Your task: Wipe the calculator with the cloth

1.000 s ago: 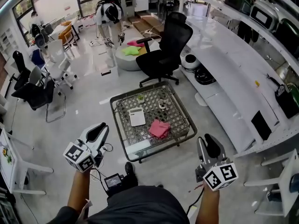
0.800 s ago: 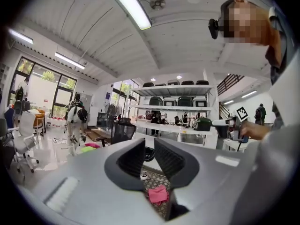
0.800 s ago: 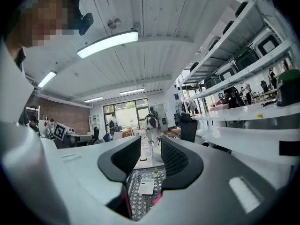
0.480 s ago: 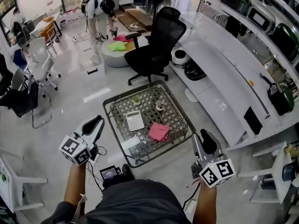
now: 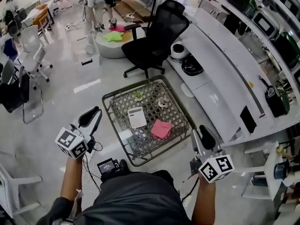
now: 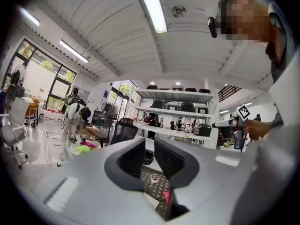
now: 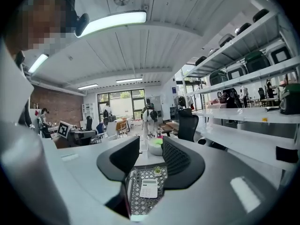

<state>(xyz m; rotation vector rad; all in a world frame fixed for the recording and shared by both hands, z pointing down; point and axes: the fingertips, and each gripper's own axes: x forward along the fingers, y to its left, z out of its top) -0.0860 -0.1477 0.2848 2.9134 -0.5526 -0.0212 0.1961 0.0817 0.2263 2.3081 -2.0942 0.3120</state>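
Note:
A white calculator [image 5: 137,117] lies on the low glass table [image 5: 108,103], and a pink cloth [image 5: 161,129] lies just to its right. Both grippers hang in the air short of the table's near edge, touching nothing. My left gripper [image 5: 91,116] is at the table's near-left corner, its jaws [image 6: 150,146] a narrow gap apart and empty; the cloth [image 6: 166,196] shows below them. My right gripper [image 5: 205,137] is off the near-right corner. Its jaws [image 7: 151,149] have just been opening and hold nothing. The calculator [image 7: 149,188] shows below them.
A small plant [image 5: 138,96] and a small white object [image 5: 162,104] sit at the table's far side. A black office chair [image 5: 154,36] stands beyond it, a long white counter [image 5: 220,78] runs along the right, and a small device [image 5: 108,165] lies on the floor.
The person has moved forward, and the chair and counter look nearer. Both grippers have come along and now sit closer to the table's near corners.

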